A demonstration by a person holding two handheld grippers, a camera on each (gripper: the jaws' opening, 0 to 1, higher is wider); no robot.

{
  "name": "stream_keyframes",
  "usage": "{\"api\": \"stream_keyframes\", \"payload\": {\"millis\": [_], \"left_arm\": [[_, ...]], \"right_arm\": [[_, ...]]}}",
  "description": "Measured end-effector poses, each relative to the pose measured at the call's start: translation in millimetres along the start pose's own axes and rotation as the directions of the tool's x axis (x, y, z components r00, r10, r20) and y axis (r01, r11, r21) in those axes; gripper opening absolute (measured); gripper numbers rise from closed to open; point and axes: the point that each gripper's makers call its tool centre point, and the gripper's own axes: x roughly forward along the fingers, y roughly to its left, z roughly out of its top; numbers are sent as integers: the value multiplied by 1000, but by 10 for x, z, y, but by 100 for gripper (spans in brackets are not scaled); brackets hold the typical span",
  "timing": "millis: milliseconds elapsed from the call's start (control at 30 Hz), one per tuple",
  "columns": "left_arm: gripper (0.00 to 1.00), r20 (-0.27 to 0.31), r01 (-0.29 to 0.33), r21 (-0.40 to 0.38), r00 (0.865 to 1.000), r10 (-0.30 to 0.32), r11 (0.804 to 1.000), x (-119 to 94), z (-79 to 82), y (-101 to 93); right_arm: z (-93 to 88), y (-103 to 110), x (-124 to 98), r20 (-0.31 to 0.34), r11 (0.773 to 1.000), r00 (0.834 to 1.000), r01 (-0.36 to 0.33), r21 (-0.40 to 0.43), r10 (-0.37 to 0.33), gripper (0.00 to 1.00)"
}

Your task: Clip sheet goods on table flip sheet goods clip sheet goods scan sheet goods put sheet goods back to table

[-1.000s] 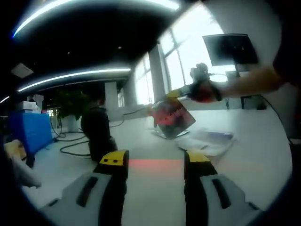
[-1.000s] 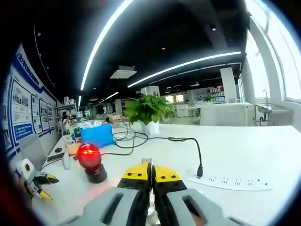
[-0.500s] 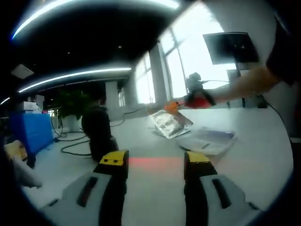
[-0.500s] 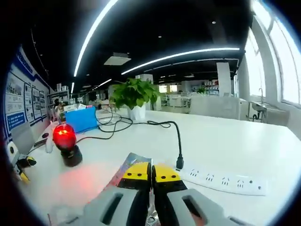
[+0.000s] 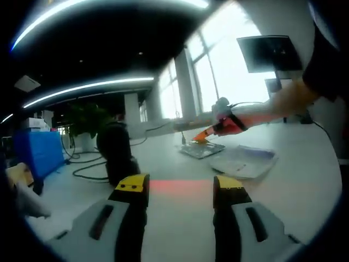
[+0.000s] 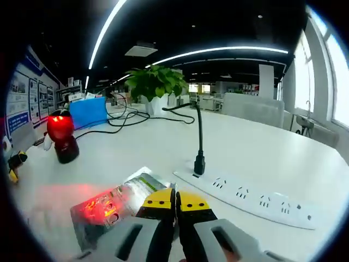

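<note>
The packet lies flat on the counter, at about 10 o'clock from the right gripper, whose fingers are pressed together on its near edge. In the left gripper view the same packet sits low at 1 o'clock. It looks thin, light and glossy, likely slippery and floppy, so an edge pinch suits it best. The left gripper holds its fingers wide, with nothing between them. A power strip with its cable runs just beside the packet at 2 o'clock. The red-lit scanner stands well apart at 10 o'clock, a plant beyond. More sheets lie near the packet.
</note>
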Motion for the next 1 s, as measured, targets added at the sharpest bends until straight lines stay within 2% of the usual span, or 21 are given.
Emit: {"api": "stream_keyframes", "payload": {"millis": [667,767,833,867,933,1000], "left_arm": [[39,1,-3,0,1000,3,1000,-5,-6,11],[39,2,1,0,1000,-1,1000,-6,-5,5],[39,4,3,0,1000,-3,1000,-7,-3,1],[39,4,4,-1,1000,-4,1000,-7,-2,-1],[39,6,3,-2,1000,-3,1000,-10,3,-3],[39,7,3,-6,1000,-3,1000,-11,5,-3]], "right_arm": [[-109,-25,28,-20,1000,1000,-4,-10,4,0],[-105,-67,18,-18,1000,1000,10,21,-9,2],[-53,-97,1,16,998,1000,21,62,-22,7],[29,-114,-26,65,994,997,27,106,-34,12],[126,-138,-77,109,989,993,32,147,-48,22],[259,-146,-177,161,987,985,43,153,-67,26]]}}
